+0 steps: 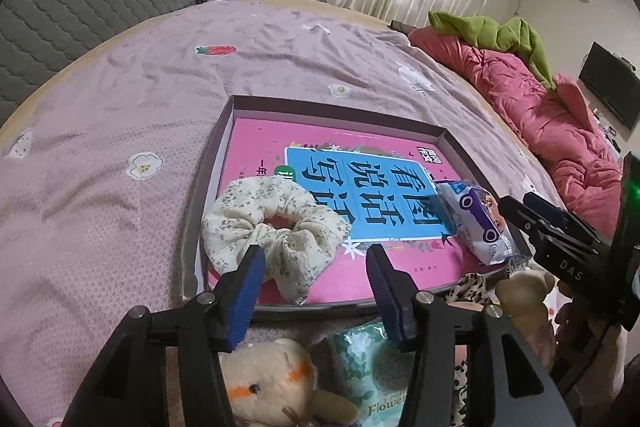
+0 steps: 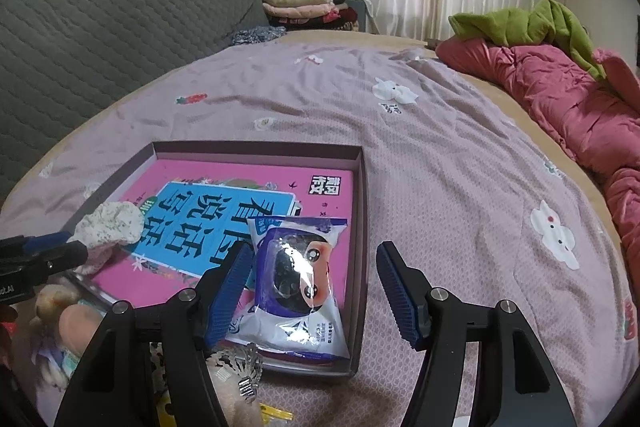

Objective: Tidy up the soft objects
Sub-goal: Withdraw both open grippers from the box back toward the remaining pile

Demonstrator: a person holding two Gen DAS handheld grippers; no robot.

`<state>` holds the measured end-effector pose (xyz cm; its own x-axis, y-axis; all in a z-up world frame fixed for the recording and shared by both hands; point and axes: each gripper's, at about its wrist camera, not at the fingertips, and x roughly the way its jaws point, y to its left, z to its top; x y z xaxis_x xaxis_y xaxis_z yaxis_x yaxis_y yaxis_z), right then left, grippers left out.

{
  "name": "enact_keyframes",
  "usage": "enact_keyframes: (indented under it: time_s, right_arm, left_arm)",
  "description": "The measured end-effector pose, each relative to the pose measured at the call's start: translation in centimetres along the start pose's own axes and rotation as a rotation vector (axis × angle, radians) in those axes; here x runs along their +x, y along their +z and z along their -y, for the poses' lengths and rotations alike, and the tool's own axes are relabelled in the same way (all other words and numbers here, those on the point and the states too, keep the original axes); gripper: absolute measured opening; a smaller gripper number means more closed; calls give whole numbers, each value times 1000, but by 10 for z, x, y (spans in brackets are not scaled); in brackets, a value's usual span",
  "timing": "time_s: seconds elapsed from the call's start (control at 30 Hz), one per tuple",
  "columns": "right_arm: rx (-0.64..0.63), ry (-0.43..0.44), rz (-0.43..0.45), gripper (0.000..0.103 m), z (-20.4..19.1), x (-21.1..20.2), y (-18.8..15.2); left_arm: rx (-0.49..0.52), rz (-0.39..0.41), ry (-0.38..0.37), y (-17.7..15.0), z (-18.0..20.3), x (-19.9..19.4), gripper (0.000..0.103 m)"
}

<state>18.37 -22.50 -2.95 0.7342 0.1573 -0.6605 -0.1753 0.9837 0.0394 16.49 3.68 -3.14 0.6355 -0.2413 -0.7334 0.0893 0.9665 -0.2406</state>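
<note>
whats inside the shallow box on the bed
The box holds a pink book, a floral scrunchie on its near left part and a sealed snack packet on the right. The box floor beneath the book is covered.

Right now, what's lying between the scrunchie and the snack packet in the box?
Only the pink book's cover lies between the scrunchie and snack packet, seen from the left wrist.

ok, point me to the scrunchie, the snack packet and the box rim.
scrunchie (image 1: 276, 231), left wrist view, its gathered fabric ring.
snack packet (image 2: 300, 279), right wrist view, its printed front.
box (image 2: 256, 147), right wrist view, its far rim.
</note>
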Motion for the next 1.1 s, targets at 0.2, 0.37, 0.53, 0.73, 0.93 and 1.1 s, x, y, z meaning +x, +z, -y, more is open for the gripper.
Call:
enact_keyframes:
  time_s: [0.2, 0.37, 0.53, 0.73, 0.93, 1.1]
  right_arm:
    - [12, 10, 19, 67, 2, -6, 2]
    - [13, 19, 33, 69, 2, -11, 2]
    - [14, 22, 61, 74, 4, -20, 3]
    - [8, 32, 83, 74, 4, -28, 3]
    - [7, 40, 110, 74, 5, -38, 3]
    - [16, 30, 130, 75, 6, -49, 1]
  left_arm:
    - [-5, 22, 1, 2, 4, -10, 54]
    - [-7, 35, 4, 6, 5, -19, 60]
    - [-20, 48, 9, 9, 2, -26, 63]
    - [-24, 51, 22, 8, 1, -35, 65]
    - [-35, 68, 37, 11, -2, -46, 67]
    - [-28, 72, 43, 10, -1, -52, 67]
